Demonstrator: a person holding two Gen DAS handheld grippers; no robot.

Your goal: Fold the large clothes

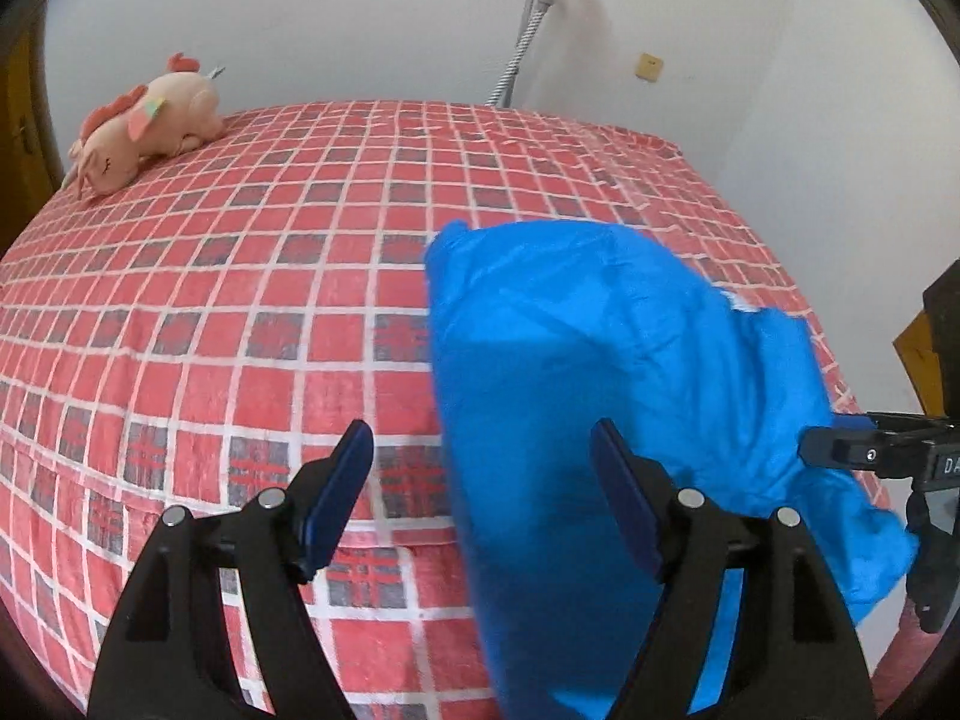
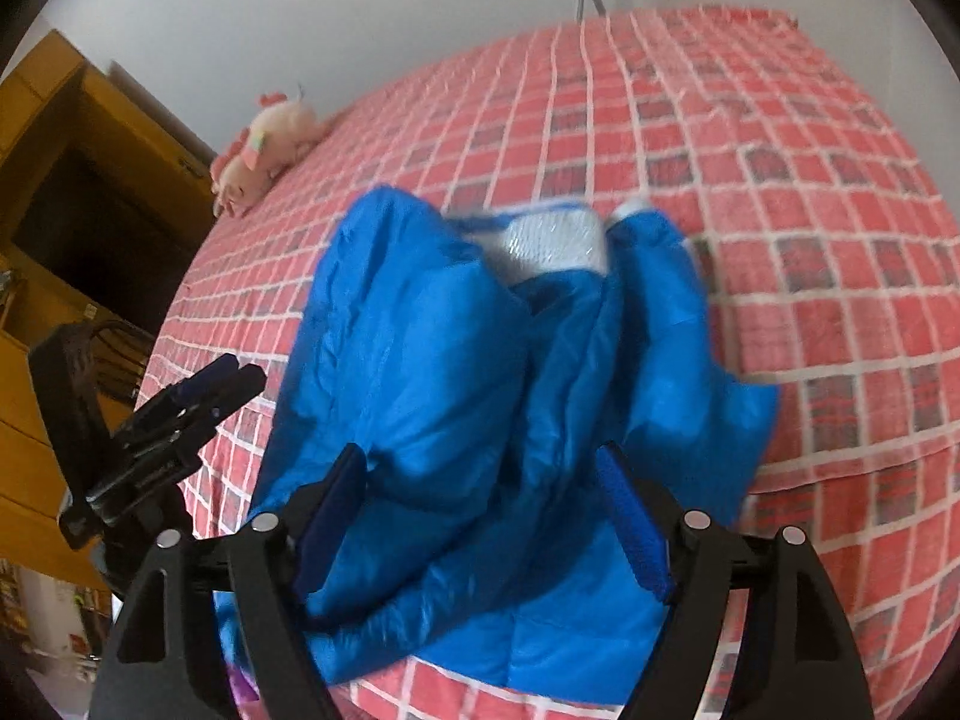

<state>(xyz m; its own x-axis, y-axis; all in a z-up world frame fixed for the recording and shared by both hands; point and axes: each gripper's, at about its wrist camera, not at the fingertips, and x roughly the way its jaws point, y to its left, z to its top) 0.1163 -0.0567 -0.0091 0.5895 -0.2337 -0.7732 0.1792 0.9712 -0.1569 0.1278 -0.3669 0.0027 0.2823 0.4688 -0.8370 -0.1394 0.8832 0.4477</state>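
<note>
A large bright blue padded jacket (image 1: 600, 372) lies bunched on the red checked bed (image 1: 240, 300), near its front right part. In the right wrist view the jacket (image 2: 432, 396) shows a white inner lining at its far end. My left gripper (image 1: 483, 480) is open, its jaws wide apart, just over the jacket's left edge, holding nothing. My right gripper (image 2: 483, 510) is open, with jacket fabric lying between its fingers. The right gripper also shows in the left wrist view (image 1: 840, 447) at the jacket's right edge. The left gripper shows in the right wrist view (image 2: 222, 384) left of the jacket.
A pink plush toy (image 1: 144, 120) lies at the bed's far left corner. A white wall (image 1: 360, 18) with a grey hose (image 1: 522, 48) stands behind the bed. Yellow-brown wooden furniture (image 2: 72, 210) stands left of the bed.
</note>
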